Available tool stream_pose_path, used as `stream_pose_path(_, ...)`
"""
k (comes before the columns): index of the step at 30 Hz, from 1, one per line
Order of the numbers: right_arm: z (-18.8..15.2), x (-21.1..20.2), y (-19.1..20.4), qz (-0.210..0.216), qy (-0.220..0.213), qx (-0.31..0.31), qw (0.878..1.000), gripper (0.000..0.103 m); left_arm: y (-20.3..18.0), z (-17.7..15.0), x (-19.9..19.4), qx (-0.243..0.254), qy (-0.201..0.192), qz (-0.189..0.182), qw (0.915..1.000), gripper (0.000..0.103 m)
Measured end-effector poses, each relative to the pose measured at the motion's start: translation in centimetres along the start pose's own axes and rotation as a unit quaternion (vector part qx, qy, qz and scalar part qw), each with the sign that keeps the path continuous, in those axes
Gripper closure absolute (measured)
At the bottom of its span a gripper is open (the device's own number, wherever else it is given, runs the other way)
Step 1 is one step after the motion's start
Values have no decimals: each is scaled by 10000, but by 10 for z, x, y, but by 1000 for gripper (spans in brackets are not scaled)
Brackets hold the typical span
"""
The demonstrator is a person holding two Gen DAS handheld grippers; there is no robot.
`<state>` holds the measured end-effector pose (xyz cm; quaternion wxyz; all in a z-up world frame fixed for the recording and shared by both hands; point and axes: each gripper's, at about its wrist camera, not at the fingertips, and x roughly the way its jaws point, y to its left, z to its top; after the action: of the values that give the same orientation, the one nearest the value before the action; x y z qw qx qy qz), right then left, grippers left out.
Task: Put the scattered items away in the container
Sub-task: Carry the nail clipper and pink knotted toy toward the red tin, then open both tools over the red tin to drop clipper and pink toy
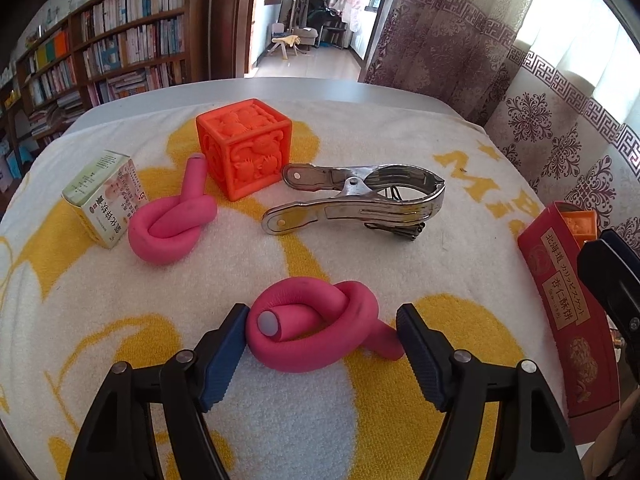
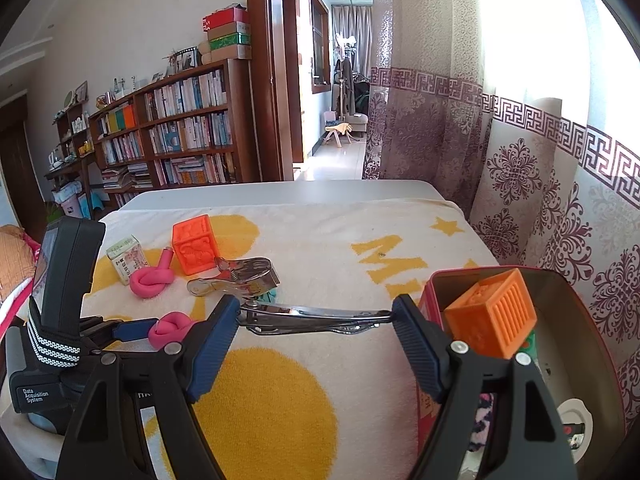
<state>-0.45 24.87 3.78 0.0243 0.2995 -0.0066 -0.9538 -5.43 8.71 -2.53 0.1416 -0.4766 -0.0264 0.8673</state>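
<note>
Scattered items mostly remain on the towel-covered surface (image 1: 400, 148). Nearest, a knotted pink foam roller (image 1: 320, 332) lies between the left tongs (image 1: 320, 344); the left pad touches it, the right seems just off it. The right tongs (image 2: 316, 316) clamp a metal clip (image 2: 312, 318) by its ends, near the red tin (image 2: 592, 320), which already holds an orange cube (image 2: 492, 312). Farther out wait a second pink roller (image 1: 170, 228), a large steel clamp (image 1: 352, 200), a small carton (image 1: 104, 196) and another orange cube (image 1: 244, 144). I judge the job under halfway.
</note>
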Motion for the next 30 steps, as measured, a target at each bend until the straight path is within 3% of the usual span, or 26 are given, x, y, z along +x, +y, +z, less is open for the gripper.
stream_pose_path(3, 0, -2, 0, 10, -43, 22, 10000, 22, 4, 1, -9, -101, -86, -39, 9999, 39)
stream_pose_path(30, 13, -28, -15, 64, -438, 356, 9984, 22, -21, 0, -51, 115, -543, -255, 9981, 39)
